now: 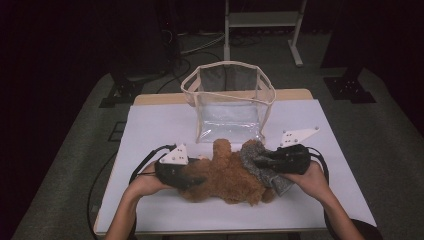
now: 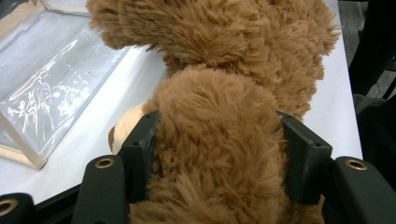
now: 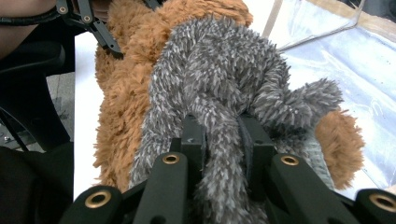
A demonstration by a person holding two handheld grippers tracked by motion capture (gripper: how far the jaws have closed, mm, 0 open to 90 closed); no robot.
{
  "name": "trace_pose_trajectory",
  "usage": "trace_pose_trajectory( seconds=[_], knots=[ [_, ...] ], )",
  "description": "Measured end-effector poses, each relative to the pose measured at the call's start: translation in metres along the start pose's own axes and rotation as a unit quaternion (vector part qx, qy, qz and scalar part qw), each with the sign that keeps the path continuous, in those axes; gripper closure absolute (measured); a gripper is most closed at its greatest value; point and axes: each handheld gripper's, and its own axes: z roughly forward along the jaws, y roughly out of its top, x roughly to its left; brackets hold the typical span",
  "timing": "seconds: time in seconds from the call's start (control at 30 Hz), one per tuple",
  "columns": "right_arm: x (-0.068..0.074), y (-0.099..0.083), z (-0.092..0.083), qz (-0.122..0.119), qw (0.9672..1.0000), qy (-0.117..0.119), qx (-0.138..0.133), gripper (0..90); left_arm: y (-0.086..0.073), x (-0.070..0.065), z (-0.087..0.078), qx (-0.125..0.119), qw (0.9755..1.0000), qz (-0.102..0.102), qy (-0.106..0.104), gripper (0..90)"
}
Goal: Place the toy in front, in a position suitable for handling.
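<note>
Squeezing soft, light plush in front of the clear bag (image 1: 227, 102), my left gripper (image 2: 219, 154) loosely straddles the brown bear (image 1: 227, 175)'s limb while my right gripper (image 3: 223, 140) pinches the grey toy (image 3: 224, 84)'s thin, yielding limb.

A clear plastic bag (image 1: 228, 102) with cream trim stands upright and open near the far edge of the bench (image 1: 160, 125), about midway along it. A white sheet covers the bench. Beyond the far edge, a white metal frame (image 1: 262, 22) and cables (image 1: 192, 47) rest on the floor.
</note>
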Motion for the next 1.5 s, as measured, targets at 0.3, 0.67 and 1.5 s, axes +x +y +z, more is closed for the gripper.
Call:
trace_pose_trajectory(
  seconds=[0.3, 0.67, 1.5],
  knots=[
    [0.023, 0.015, 0.018, -0.036, 0.9987, 0.036, 0.001, 74.1, 0.000, -0.001, 0.000, 0.005, 1.0000, 0.003, 0.001, 37.8],
    [0.004, 0.002, 0.003, -0.014, 0.9998, 0.011, 0.011, 74.2, 0.000, -0.001, 0.000, 0.004, 1.0000, 0.003, 0.001, 37.9],
    [-0.013, -0.001, -0.007, 0.011, 0.9997, -0.020, -0.013, 74.1, 0.002, -0.002, 0.001, 0.008, 0.9999, 0.011, -0.006, 38.7]
  ],
)
